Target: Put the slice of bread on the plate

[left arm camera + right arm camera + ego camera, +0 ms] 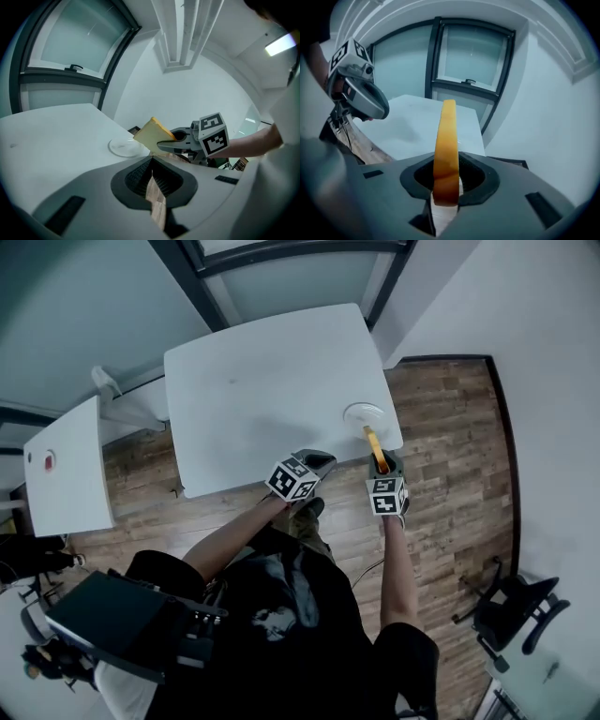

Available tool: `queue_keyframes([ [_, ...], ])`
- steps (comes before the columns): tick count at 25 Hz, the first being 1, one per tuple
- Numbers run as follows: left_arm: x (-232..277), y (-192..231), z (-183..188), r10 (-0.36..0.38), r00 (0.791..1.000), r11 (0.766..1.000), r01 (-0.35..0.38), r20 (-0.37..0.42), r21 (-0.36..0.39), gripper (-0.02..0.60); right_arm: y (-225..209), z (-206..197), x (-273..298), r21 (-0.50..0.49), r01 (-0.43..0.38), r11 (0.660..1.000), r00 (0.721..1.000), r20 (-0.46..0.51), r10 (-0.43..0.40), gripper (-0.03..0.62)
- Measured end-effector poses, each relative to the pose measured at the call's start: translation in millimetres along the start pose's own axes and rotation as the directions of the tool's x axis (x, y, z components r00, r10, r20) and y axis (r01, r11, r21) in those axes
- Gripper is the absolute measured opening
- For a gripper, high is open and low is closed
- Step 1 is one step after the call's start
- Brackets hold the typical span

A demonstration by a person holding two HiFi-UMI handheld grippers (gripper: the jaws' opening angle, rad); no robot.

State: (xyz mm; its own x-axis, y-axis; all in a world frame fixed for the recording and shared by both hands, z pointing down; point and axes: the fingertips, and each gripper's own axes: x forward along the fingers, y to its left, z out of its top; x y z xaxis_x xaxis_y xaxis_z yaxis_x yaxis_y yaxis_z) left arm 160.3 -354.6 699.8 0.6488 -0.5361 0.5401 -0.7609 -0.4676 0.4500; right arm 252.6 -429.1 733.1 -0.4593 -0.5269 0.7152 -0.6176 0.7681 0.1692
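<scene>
I have the slice of bread (444, 150) clamped in the right gripper (446, 183). Its jaws are pressed on the lower end of the slice, which stands on edge and rises straight out from between them. In the head view the right gripper (380, 465) is at the table's (262, 381) near right corner, and the slice points toward the plate (364, 413), which lies at about 11 o'clock from it.

From the left gripper view the slice (152, 136) hangs in the air at roughly 2 o'clock from the plate (124, 146). It is close to the plate but not touching it, and the plate looks bare.

My left gripper (152, 180) has its jaws drawn together with nothing between them. It waits at about 9 o'clock from the right one, just off the table's front edge.

I'd say the pickup is done and the carry is nearly done. What's left is to bring the slice over the plate, tip it flat, lower it and let go.
</scene>
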Motion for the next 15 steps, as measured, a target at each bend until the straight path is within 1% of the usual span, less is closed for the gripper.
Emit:
queue_keyframes([
  [2,11.3,11.5,-1.4,0.006,1.0,1.0,-0.006,-0.016,-0.011,0.008,-5.0,0.5,22.8,-0.077,-0.017,0.997,0.999,-0.044,0.014,0.103],
  [4,18.6,21.0,-3.9,0.01,1.0,1.0,-0.011,-0.028,-0.017,0.008,-13.3,2.9,41.1,-0.148,0.002,0.989,0.998,-0.069,-0.013,0.103],
  [6,21.8,33.2,-6.4,0.019,0.999,1.0,-0.02,-0.039,-0.021,0.006,-26.5,8.8,59.0,-0.196,0.066,0.978,0.993,-0.078,-0.083,0.103],
  [9,22.7,47.0,-10.0,0.031,0.998,0.999,-0.032,-0.047,-0.038,0.006,-46.2,12.8,83.5,-0.238,0.157,0.959,0.977,-0.106,-0.186,0.103],
  [11,21.1,50.0,-13.2,0.03,0.999,0.998,-0.032,-0.044,-0.052,0.006,-52.9,11.0,96.7,-0.315,0.172,0.933,0.964,-0.139,-0.225,0.103],
  [12,19.5,52.1,-15.7,0.03,0.999,0.998,-0.032,-0.046,-0.055,0.006,-54.1,11.5,102.7,-0.367,0.174,0.914,0.96,-0.145,-0.241,0.103],
  [15,11.9,60.8,-31.5,0.044,0.997,0.997,-0.048,-0.068,-0.064,0.006,-50.0,15.3,113.8,-0.502,0.181,0.845,0.957,-0.109,-0.27,0.103],
])
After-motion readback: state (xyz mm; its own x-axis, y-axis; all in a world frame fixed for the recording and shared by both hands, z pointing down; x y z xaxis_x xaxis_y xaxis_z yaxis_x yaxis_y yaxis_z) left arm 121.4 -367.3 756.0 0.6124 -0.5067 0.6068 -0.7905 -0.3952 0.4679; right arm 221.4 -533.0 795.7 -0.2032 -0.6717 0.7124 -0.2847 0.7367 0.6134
